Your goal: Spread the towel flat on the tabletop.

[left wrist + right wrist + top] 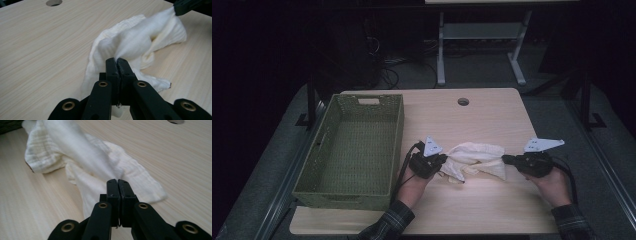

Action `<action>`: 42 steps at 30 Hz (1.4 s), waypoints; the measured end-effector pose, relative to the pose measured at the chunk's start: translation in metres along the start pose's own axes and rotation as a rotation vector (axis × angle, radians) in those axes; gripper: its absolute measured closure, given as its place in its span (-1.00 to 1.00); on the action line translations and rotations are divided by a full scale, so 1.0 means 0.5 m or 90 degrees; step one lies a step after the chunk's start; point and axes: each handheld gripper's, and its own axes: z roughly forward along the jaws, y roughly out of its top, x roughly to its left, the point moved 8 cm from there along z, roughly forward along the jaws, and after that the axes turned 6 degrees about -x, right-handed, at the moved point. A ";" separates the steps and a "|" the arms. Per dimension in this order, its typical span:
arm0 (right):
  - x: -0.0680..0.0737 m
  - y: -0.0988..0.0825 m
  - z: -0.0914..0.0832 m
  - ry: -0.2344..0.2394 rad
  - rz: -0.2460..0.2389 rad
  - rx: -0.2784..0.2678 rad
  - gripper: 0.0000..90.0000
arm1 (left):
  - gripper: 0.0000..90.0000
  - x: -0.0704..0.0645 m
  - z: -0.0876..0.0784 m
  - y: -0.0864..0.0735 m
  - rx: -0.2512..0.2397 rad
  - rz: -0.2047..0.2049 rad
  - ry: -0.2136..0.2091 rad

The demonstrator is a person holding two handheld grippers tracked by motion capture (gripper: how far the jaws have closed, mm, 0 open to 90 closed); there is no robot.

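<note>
Both pairs of jaws are pressed together, each pinching the cloth point(474, 159). We see the left gripper point(443, 161) clamped on the cloth's left end and the right gripper point(506, 160) clamped on its right end, so the cream, crumpled cloth is strung between them, with its lower folds resting on the table point(492, 115). From the left gripper view, the left gripper point(117, 61) bites a bunched fold of the cloth point(140, 42), and the other gripper's black tip holds the far corner at the top right. From the right gripper view, the right gripper point(117, 182) nips the near edge of the cloth point(82, 155), which runs away from it toward the upper left.

Each hand grips its tool from below the cloth: the left hand point(412, 186) and the right hand point(554, 186), both in plaid sleeves.

Left of the cloth, just beside the left gripper, we see a green woven basket point(399, 135) with cut-out handles. Nothing lies in it; only its woven floor shows.

Beyond the cloth, the pale wood-grain tabletop carries a round cable hole point(463, 101) near its far edge. Farther still, past the table, the room is dim: grey floor, the white legs of another desk point(479, 31), and a tangle of cables point(387, 70) to the far left of that hole.
</note>
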 end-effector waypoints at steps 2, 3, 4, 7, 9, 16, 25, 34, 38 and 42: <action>-0.014 -0.005 -0.001 0.004 0.013 -0.004 0.96 | 0.96 -0.001 0.008 -0.002 0.004 0.006 0.002; -0.020 -0.010 0.004 -0.003 0.011 0.005 0.96 | 0.96 -0.001 0.015 -0.004 0.007 0.015 0.011; -0.020 -0.010 0.004 -0.003 0.011 0.005 0.96 | 0.96 0.000 0.021 -0.006 0.015 0.030 0.022; -0.030 -0.025 0.026 -0.009 0.015 0.024 0.96 | 0.96 0.015 0.053 -0.016 0.032 0.029 0.039; -0.034 -0.029 0.033 -0.009 0.017 0.031 0.96 | 0.96 0.021 0.063 -0.019 0.037 0.028 0.043; -0.047 -0.050 0.075 -0.018 0.017 0.081 0.96 | 0.96 0.040 0.106 -0.061 0.103 0.034 0.050; -0.048 -0.030 0.046 -0.025 0.025 0.042 0.75 | 0.62 0.044 0.079 -0.041 0.063 -0.001 0.037; 0.051 0.005 0.043 0.070 0.000 0.006 0.72 | 0.43 -0.054 0.028 -0.025 0.044 0.055 -0.043; 0.089 0.006 0.071 0.103 -0.007 0.012 0.69 | 0.35 -0.092 0.030 -0.040 0.055 0.071 -0.075; 0.108 0.005 0.100 0.109 -0.016 0.029 0.63 | 0.25 -0.109 0.041 -0.049 0.063 0.093 -0.075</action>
